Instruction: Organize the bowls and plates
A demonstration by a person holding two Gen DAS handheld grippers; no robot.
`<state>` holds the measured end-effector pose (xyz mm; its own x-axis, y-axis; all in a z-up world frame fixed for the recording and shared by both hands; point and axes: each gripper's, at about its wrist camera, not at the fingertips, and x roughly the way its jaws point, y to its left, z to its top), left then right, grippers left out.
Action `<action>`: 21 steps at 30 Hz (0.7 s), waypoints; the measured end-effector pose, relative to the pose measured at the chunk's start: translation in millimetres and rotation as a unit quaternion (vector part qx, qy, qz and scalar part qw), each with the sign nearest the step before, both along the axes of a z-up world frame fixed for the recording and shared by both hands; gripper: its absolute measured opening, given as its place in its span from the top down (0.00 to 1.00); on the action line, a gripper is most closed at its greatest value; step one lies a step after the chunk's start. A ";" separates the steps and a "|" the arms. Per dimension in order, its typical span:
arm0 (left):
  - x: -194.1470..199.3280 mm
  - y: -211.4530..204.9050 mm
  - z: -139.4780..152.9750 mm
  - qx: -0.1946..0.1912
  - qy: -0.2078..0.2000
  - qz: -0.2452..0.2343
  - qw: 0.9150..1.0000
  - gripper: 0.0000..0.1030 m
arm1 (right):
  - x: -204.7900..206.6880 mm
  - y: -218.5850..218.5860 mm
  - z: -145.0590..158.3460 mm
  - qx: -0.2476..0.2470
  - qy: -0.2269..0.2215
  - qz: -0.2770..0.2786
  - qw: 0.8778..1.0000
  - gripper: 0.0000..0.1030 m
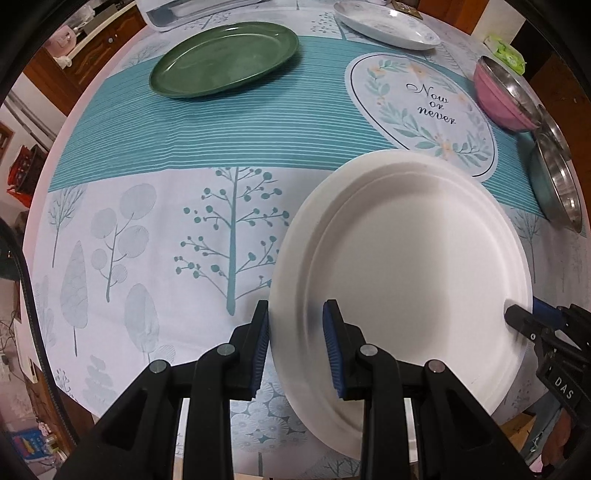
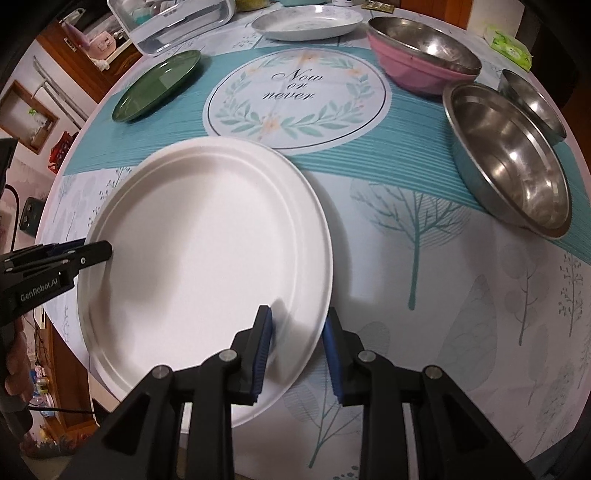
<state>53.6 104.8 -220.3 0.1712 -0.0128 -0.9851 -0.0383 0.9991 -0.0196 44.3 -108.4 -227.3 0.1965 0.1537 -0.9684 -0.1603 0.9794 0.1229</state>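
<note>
A white paper plate point(image 1: 406, 258) point(image 2: 203, 240) hangs just above the tree-print tablecloth near the table's front edge, held from both sides. My left gripper point(image 1: 296, 306) points down over its left rim, one pad outside the edge and one on the inner slope, shut on the rim. My right gripper point(image 2: 298, 312) clamps the opposite rim the same way. Each view shows the other gripper at the plate's far side: the right gripper point(image 1: 528, 314) and the left gripper point(image 2: 92, 249). A green plate point(image 1: 225, 59) point(image 2: 159, 85) and a patterned white plate point(image 1: 384, 22) point(image 2: 306, 22) lie further back.
A pink bowl point(image 2: 417, 70) with a steel bowl nested inside stands at the back right. A large steel bowl point(image 2: 509, 158) and a smaller steel bowl point(image 2: 532, 99) sit on the right. A clear tray point(image 2: 170, 26) and a green packet point(image 2: 509, 46) lie at the far edge.
</note>
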 end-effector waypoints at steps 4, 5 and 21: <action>-2.2 4.6 -3.5 -0.001 0.004 0.001 1.000 0.74 | -2.5 4.7 -2.1 -0.008 0.001 0.006 1.000 0.72; -2.5 5.4 -3.8 0.000 0.004 0.001 1.000 0.74 | -2.5 5.3 -3.0 -0.009 0.003 0.007 1.000 0.72; 8.0 -5.4 -10.3 0.007 0.010 -0.008 1.000 0.61 | 2.6 11.9 -7.2 -0.008 0.013 0.003 1.000 0.71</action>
